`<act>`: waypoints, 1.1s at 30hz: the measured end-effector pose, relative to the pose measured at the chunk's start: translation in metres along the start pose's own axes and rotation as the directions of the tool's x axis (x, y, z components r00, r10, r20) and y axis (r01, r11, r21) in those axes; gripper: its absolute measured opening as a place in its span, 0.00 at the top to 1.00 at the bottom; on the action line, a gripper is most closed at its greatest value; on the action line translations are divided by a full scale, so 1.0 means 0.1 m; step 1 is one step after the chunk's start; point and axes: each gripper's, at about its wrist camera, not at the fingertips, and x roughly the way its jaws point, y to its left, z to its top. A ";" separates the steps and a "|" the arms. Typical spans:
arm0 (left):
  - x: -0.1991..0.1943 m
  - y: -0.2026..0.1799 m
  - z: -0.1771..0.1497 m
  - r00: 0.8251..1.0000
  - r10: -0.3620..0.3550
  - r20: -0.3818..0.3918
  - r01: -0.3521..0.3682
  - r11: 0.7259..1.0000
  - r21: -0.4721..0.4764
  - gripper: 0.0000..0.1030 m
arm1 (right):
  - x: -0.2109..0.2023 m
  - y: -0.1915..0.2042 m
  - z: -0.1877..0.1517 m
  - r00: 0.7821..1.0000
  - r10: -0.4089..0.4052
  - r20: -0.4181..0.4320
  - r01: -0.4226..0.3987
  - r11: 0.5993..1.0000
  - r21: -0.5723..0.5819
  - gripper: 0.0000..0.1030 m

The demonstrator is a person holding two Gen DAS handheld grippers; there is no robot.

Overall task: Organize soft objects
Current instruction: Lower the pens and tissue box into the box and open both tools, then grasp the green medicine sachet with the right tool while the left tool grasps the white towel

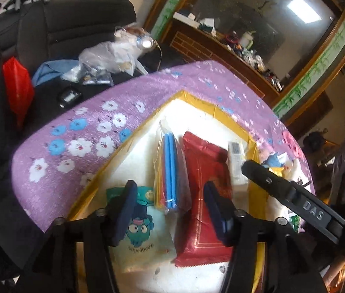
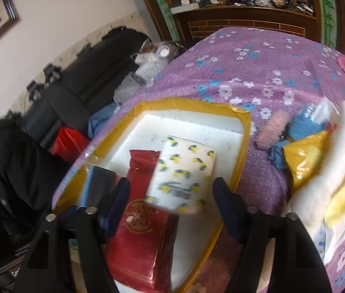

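A white tray with a yellow taped rim [image 1: 192, 97] [image 2: 247, 131] lies on the purple flowered cloth. In it lie a red packet [image 1: 204, 222] [image 2: 143, 234], a clear bag of blue and yellow cloths [image 1: 170, 171], a pale packet with a green cartoon face [image 1: 145, 234] and a white tissue pack with lemon print [image 2: 184, 173] [image 1: 237, 163]. My left gripper [image 1: 170, 210] is open just above the tray, over the bag and the red packet. My right gripper [image 2: 170, 205] is open, with the lemon pack lying between its fingers, blurred. The right gripper's finger also shows in the left wrist view [image 1: 267, 178].
Right of the tray on the cloth lies a pile: a pink fuzzy roll [image 2: 272, 129], a blue cloth [image 2: 301, 127], a yellow bag [image 2: 304, 156], white and yellow soft items [image 2: 331, 178]. A black sofa [image 1: 75, 26] with bags and a cluttered wooden shelf [image 1: 233, 46] stand behind.
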 end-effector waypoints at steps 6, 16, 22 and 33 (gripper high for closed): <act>-0.27 -0.30 -0.06 0.999 0.022 0.035 -0.023 0.999 0.048 0.40 | -0.55 -0.11 -0.05 0.994 0.081 0.079 -0.081 0.997 0.001 0.24; -0.46 -1.07 -0.47 1.000 0.013 0.018 -0.017 0.977 0.214 0.40 | -0.97 -0.92 -0.48 0.997 -0.018 0.072 0.011 0.995 0.097 0.22; -0.45 -1.38 -0.63 1.000 0.009 -0.028 -0.002 0.968 0.252 0.40 | -1.15 -1.42 -0.66 0.979 -0.198 0.048 0.188 0.969 0.163 0.22; -0.29 -1.70 -0.90 0.993 0.004 -0.119 0.034 0.949 0.313 0.40 | -1.12 -1.78 -0.83 0.978 -0.206 0.020 0.199 0.961 0.192 0.22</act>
